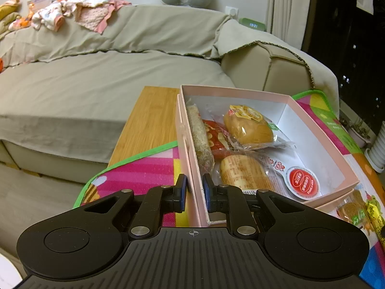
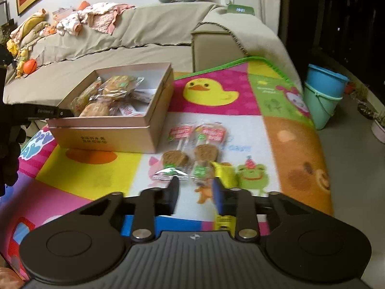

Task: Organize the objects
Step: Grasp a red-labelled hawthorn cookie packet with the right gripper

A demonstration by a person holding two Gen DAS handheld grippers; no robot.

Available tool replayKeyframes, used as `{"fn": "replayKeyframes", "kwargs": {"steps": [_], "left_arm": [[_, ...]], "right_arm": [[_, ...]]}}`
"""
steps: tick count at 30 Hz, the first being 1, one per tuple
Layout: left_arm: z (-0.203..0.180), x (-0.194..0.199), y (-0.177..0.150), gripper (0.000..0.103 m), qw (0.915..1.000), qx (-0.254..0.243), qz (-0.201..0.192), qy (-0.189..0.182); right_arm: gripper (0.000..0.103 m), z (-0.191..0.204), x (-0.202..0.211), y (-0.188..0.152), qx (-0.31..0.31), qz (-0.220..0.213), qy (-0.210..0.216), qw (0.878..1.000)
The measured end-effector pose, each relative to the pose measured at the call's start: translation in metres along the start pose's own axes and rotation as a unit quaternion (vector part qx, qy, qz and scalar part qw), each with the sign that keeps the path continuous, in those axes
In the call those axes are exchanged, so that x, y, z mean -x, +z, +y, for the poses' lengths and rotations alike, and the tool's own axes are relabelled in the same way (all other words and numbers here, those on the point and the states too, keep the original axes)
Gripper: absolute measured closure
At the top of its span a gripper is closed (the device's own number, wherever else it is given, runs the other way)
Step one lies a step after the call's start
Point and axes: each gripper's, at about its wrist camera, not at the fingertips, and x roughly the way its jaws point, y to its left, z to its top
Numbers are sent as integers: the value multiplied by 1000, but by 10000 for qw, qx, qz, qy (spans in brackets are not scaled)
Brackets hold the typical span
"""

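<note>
With the left gripper clamped on the pink box wall and the right gripper parted, empty, above wrapped snacks just beside that box — a hasty grab could snag crinkly wrapper only.

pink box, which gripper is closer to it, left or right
Left. The left gripper is clamped on the near wall of the pink box. The right gripper hangs above the play mat by loose snack packets, apart from the box.
</note>
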Motion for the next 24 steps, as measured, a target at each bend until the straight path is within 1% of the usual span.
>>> {"fn": "replayKeyframes", "kwargs": {"steps": [1, 3, 6, 9, 11, 13, 14, 15, 16, 19, 22, 24], "left_arm": [[1, 0, 0, 86, 10000, -2, -1, -3], [0, 0, 0, 86, 10000, 0, 0, 3], [0, 0, 0, 86, 10000, -6, 2, 1], [0, 0, 0, 86, 10000, -6, 3, -3], [0, 0, 0, 86, 10000, -11, 6, -3], [1, 0, 0, 86, 10000, -14, 7, -2], [0, 0, 0, 86, 10000, -11, 4, -2], [0, 0, 0, 86, 10000, -11, 4, -3], [0, 0, 0, 86, 10000, -16, 4, -10], [-1, 0, 0, 86, 10000, -20, 3, -11], [-1, 0, 0, 86, 10000, -25, 3, -14], [-1, 0, 0, 86, 10000, -21, 1, -10]], "right_arm": [[61, 3, -4, 0, 11, -10, 41, 10000], [58, 10, -15, 2, 69, -61, 83, 9999], [58, 20, -33, 10, 145, -110, 165, 9997], [58, 26, -56, 18, 147, -102, 147, 9997], [51, 30, -73, 23, 223, 44, 118, 9997], [50, 36, -81, 22, 422, 40, 72, 9991], [50, 39, -81, 21, 564, 45, 25, 9984], [54, 41, -81, 20, 662, 36, -7, 9978], [64, 40, -79, 19, 674, 47, 1, 9977], [67, 31, -70, 17, 524, 117, 12, 9986], [67, 21, -54, 12, 336, 196, 123, 9992], [67, 18, -40, 7, 324, 230, 148, 9991]]}}
